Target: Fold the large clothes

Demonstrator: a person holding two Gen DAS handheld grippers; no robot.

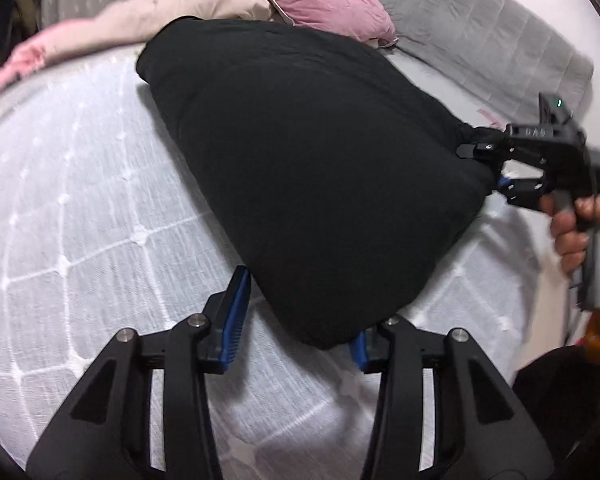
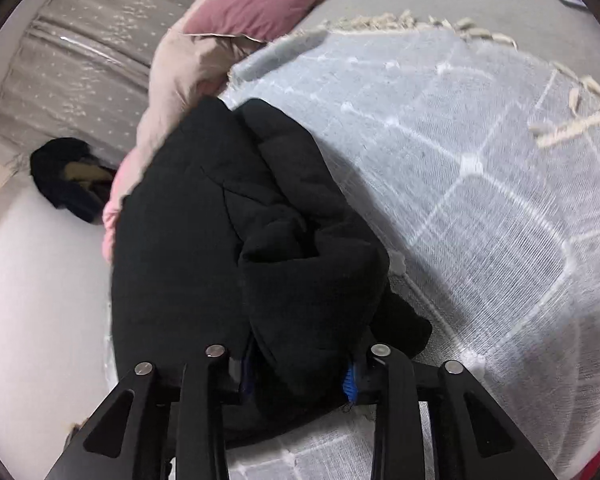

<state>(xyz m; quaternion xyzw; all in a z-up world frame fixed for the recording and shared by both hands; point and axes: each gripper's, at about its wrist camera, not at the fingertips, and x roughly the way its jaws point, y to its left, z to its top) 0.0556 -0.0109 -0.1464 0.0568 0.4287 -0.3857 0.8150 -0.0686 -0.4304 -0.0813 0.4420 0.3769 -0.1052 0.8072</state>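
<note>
Left claw (image 1: 300,320): we find its jaws parted around the near corner of the black coat (image 1: 308,168). The right-hand blue pad (image 1: 358,350) touches the cloth, while the left-hand pad stands clear of it over bare cover, so we record no grip here, only a corner lying between the jaws.

Right claw (image 2: 300,376): in its own view a thick bunch of coat fills the gap between both pads, and in the left view the same claw bites the coat's far corner. We record it as clenched on the coat. A hand (image 1: 580,232) holds its handle.

The coat lies on the bed cover (image 1: 80,200), a bulky wedge spread between the two claws, its far end near the pillow (image 1: 324,4).

Our judgement on the step in hand: the left claw should gather the whole corner, not one skin of it, before any lift. Both corners should then travel level and together, or the padding may sag and the fold go crooked.

Materials: the coat is matt, soft and puffy, with stitched panels and deep creases in the right view. The cover is a thin white weave crossed by raised lines with small tufts, fringed at its edge (image 2: 572,124). The pillow is pink and velvety; a pale quilt (image 1: 204,4) sits beside it.
</note>
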